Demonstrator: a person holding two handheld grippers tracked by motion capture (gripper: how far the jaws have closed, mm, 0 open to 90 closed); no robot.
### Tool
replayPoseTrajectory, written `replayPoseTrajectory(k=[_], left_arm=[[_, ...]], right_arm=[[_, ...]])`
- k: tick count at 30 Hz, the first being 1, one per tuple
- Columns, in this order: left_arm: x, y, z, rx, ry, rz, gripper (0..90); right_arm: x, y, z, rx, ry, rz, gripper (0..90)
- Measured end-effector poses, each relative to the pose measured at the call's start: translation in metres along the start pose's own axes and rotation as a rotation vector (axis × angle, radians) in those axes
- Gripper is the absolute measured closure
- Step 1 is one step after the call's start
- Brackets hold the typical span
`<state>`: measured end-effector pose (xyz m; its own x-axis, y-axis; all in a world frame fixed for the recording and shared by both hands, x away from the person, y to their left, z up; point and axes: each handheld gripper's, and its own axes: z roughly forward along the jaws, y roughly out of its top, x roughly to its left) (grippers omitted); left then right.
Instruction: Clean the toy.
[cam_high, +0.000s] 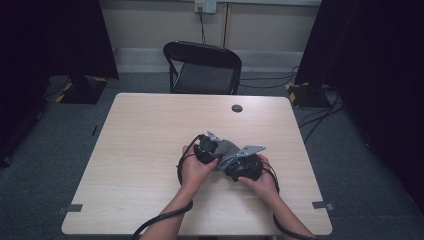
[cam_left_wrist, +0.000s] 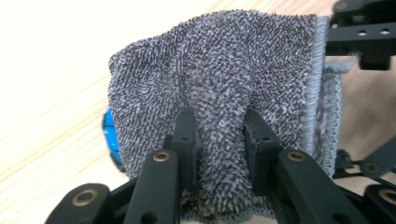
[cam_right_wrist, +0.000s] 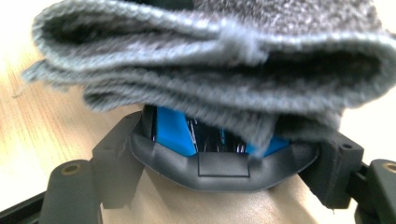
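Observation:
A grey terry cloth hangs between my two grippers over the middle of the table. In the left gripper view my left gripper is shut on a bunched fold of the grey cloth. A black and blue object peeks out from under the cloth's left side. In the right gripper view the folded cloth lies on top of that black and blue object. My right gripper holds the object, one jaw against each of its sides. In the high view the left gripper and right gripper sit close together.
The wooden table has a round cable hole near its far edge. A black folding chair stands behind the table. Dark stands and cables lie on the floor at both far corners.

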<state>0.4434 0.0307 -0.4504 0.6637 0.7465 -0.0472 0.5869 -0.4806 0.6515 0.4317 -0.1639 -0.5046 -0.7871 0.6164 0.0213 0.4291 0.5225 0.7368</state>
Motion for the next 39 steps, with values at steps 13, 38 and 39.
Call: replayPoseTrajectory(k=[13, 38, 39], left_arm=[[0.019, 0.003, 0.003, 0.012, 0.023, -0.045, 69.9], [0.044, 0.002, 0.007, 0.023, 0.054, -0.107, 69.7], [0.045, 0.002, 0.008, 0.022, 0.056, -0.11, 69.8]], right_arm=[[0.0, 0.0, 0.0, 0.0, 0.0, 0.001, 24.1], [0.0, 0.0, 0.0, 0.0, 0.001, -0.001, 24.0], [0.0, 0.0, 0.0, 0.0, 0.0, -0.001, 24.0]])
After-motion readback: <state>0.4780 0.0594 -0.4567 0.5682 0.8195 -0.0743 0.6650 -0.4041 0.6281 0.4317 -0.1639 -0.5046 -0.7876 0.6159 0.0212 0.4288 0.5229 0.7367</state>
